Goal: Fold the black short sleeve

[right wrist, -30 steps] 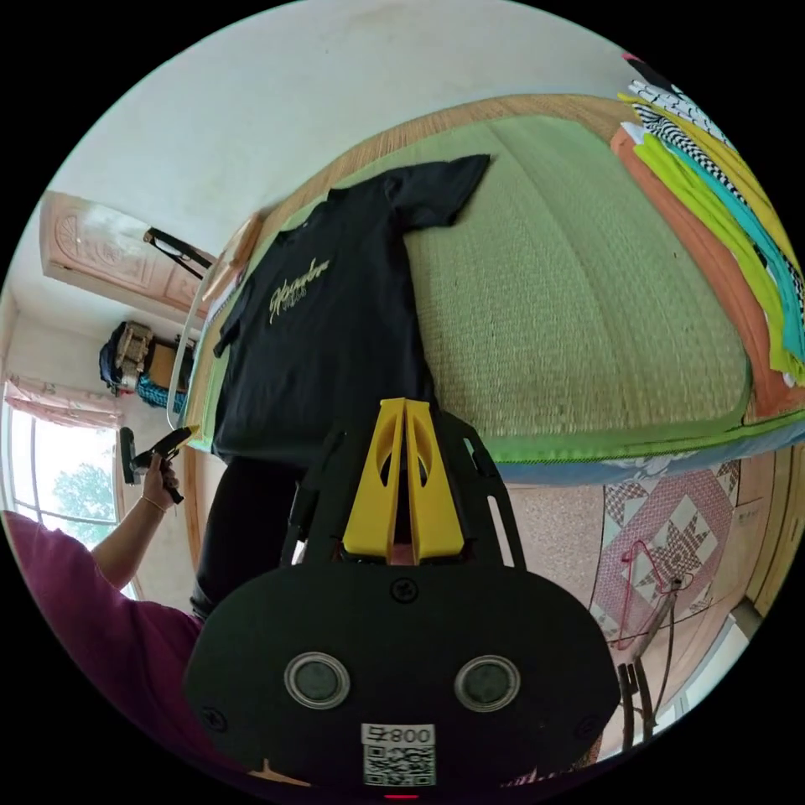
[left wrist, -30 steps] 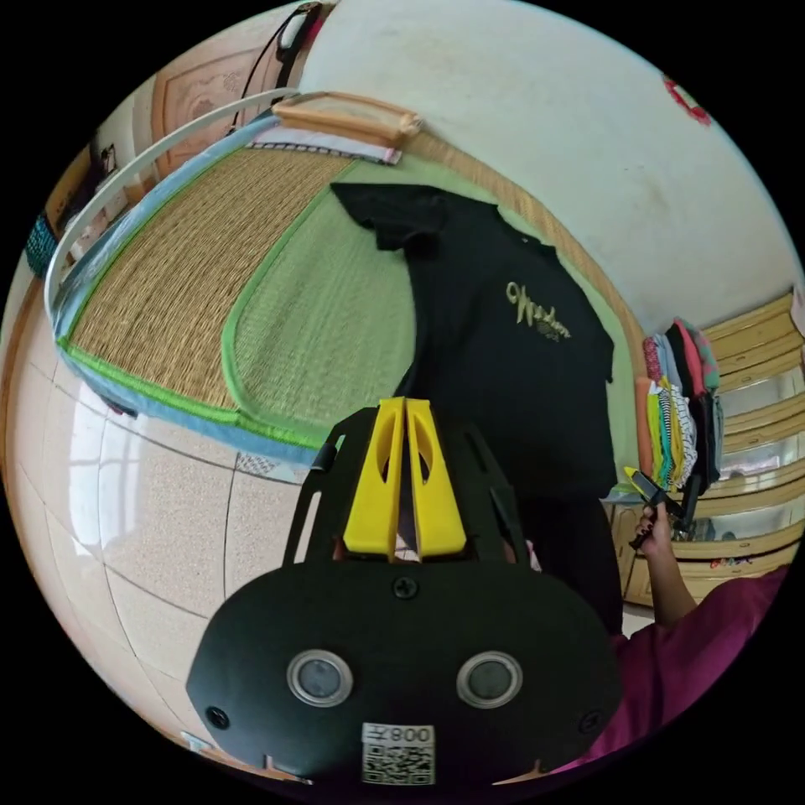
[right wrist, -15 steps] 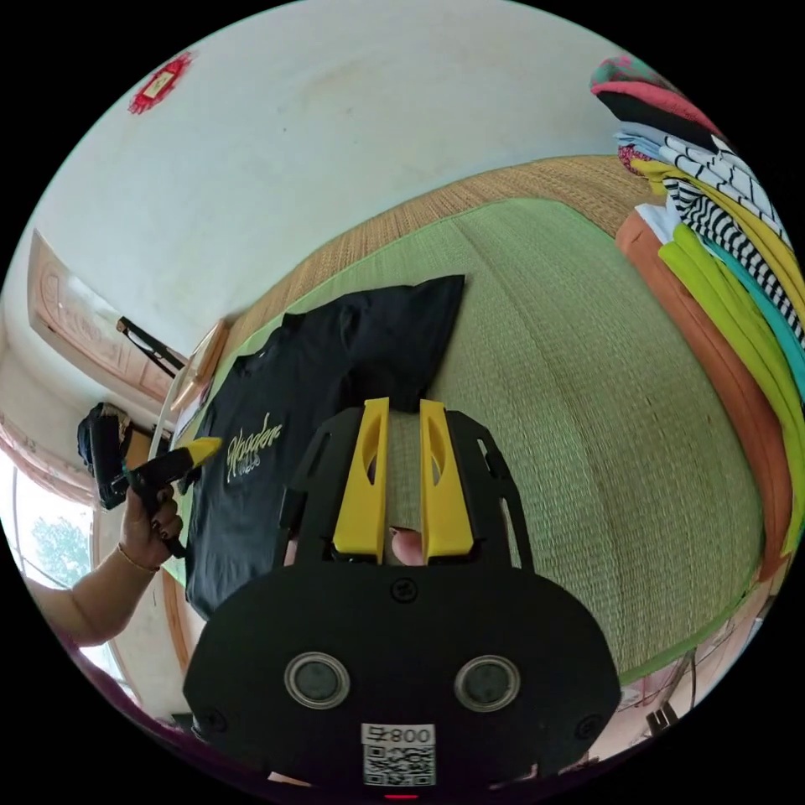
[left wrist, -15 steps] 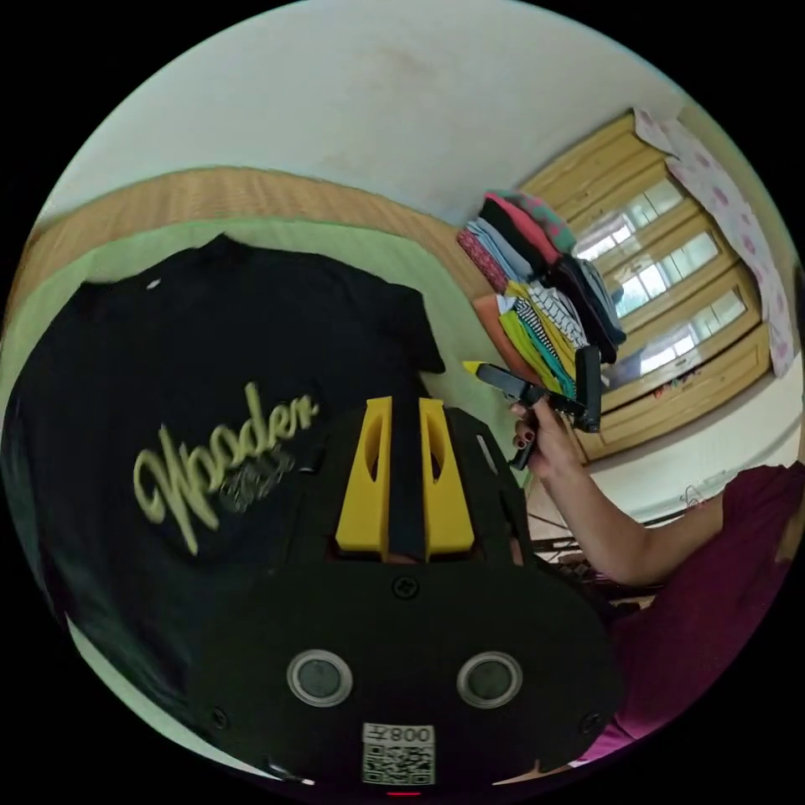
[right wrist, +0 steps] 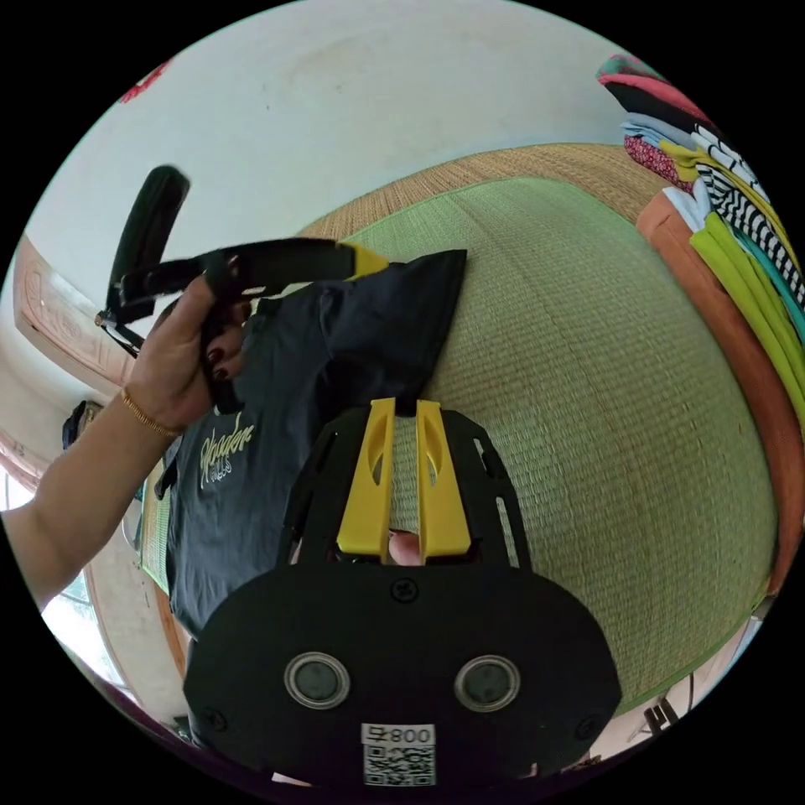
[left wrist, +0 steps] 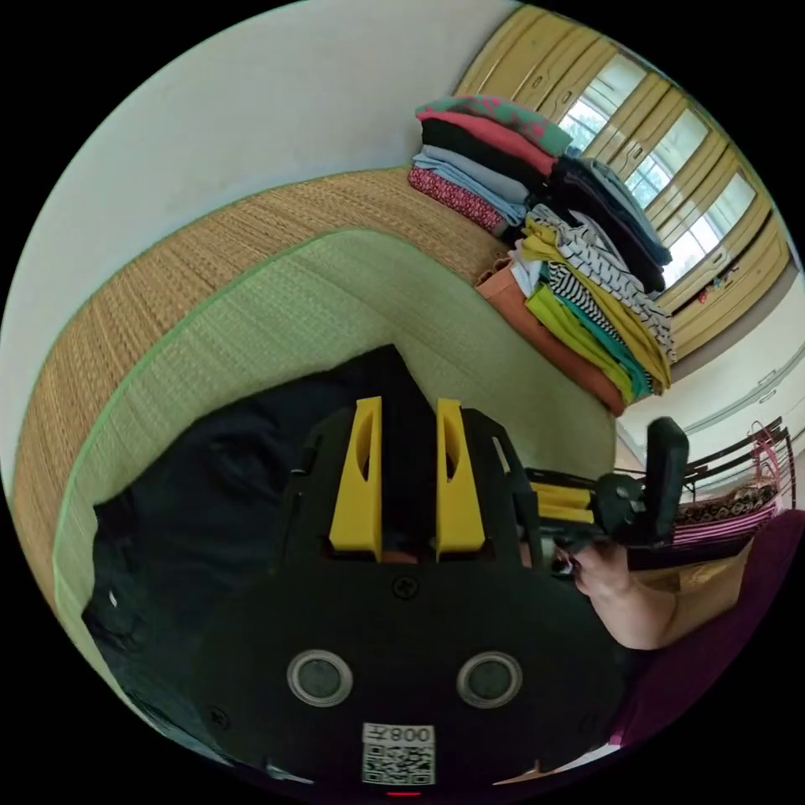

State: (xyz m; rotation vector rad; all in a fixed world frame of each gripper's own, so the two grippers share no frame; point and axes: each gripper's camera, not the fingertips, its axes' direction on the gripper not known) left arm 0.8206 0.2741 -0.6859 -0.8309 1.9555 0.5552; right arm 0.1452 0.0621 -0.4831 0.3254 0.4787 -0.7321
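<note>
Black short sleeve (right wrist: 277, 436) is spread flat on the mat (right wrist: 604, 402) for folding; left gripper (left wrist: 406, 411) and right gripper (right wrist: 405, 408) are held unclenched, empty, over its sleeve.

Soft, even daylight — the windows (left wrist: 671, 210) glare white beyond the left hand-held gripper (left wrist: 405, 411). Shadows are faint. Fisheye bending curves everything toward the black rim — the other hand-held gripper (right wrist: 277, 262) is smeared by motion blur.

White wall (left wrist: 210, 126), woven green mat (right wrist: 587, 377), bright wood-framed windows (left wrist: 671, 193).
</note>
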